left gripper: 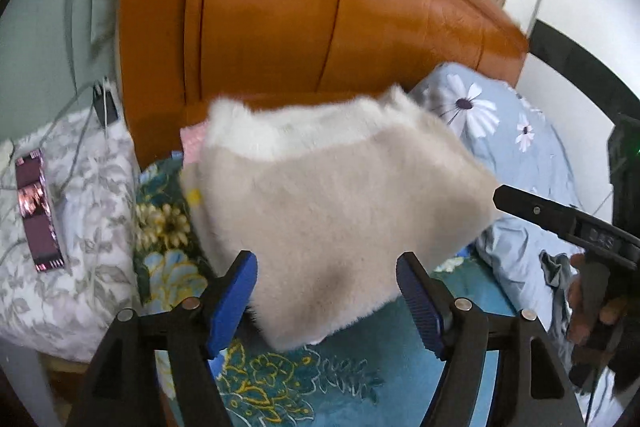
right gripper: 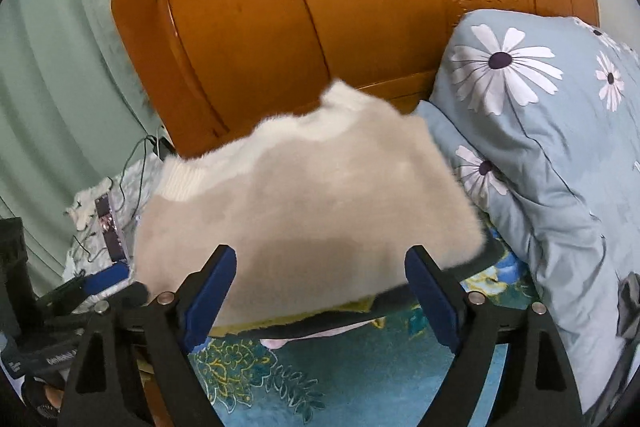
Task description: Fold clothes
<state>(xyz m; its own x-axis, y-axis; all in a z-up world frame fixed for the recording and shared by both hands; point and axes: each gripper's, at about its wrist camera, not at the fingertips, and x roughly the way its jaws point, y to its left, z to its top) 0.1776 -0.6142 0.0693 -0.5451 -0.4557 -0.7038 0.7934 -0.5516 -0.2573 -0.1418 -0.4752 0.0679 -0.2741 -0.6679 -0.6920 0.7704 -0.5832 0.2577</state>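
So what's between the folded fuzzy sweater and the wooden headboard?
In the left wrist view, a pink cloth edge peeks out between the fuzzy sweater and the headboard; otherwise nothing shows there.

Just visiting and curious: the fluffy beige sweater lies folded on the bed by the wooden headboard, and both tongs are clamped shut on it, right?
Not quite. The left tongs and right tongs stand open, pads clear of the fluffy beige sweater, as both wrist views show. It does lie folded on the bed by the wooden headboard.

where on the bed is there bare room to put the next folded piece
Free: the teal floral bedspread in front of the folded fuzzy sweater. Crowded: the blue daisy quilt on the right, the cluttered grey-leaf bedding with cables on the left, the headboard behind.
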